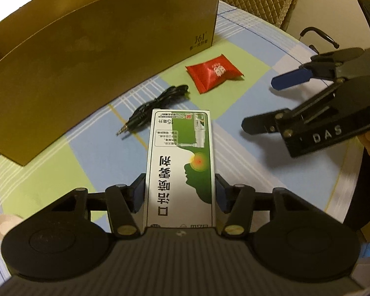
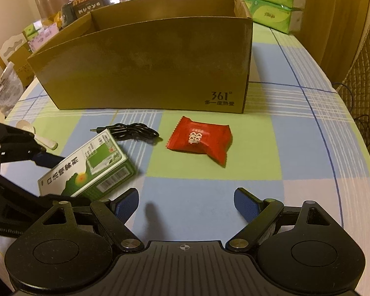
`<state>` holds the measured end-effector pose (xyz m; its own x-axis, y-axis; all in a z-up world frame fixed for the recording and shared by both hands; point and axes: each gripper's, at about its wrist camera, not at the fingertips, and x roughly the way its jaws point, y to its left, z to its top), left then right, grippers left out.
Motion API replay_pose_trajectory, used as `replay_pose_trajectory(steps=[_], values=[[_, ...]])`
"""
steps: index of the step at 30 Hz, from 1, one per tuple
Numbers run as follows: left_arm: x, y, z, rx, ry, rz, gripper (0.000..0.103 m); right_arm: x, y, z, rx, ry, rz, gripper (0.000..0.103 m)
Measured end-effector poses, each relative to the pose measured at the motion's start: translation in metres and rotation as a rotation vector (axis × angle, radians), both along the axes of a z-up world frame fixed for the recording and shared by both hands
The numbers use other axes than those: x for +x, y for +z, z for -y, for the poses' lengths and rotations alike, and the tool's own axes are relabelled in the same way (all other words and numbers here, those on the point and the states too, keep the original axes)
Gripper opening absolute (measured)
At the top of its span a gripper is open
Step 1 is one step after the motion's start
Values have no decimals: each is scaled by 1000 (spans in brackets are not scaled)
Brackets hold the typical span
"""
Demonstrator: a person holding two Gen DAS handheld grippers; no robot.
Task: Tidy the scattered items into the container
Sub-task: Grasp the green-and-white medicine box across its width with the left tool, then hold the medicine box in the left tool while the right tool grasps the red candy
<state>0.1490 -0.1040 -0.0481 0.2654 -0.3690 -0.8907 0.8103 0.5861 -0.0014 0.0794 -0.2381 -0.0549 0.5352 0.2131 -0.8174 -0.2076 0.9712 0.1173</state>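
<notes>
The brown cardboard box [image 2: 145,66] stands open-topped toward the back of the checked tablecloth [image 2: 296,153], its long printed wall facing both grippers; a bare strip of cloth runs along the foot of that wall. In front of the box's right end, clear of the wall, lies the red sachet [image 2: 199,139] with free cloth on all sides. To the sachet's left, in front of the box's middle, the coiled black cable [image 2: 133,130] lies flat, its plug pointing left.

The left gripper [image 1: 180,192] is clamped on the green-and-white carton [image 1: 181,165], one blue pad on each long side, the carton projecting forward toward the box's front wall, its far end over the cable's plug end. In the right wrist view the carton sits tilted, its far end close to the cable.

The right gripper [image 2: 186,204] hovers low over open cloth in front of the box, jaws spread wide and empty, the sachet ahead of it and nothing between the pads
</notes>
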Motion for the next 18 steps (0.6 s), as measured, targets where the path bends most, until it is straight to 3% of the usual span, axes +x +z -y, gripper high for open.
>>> replay_pose_trajectory(steps=[18], values=[[-9, -3, 1, 10, 43, -3, 51, 10, 4, 9, -35, 34, 27, 90]])
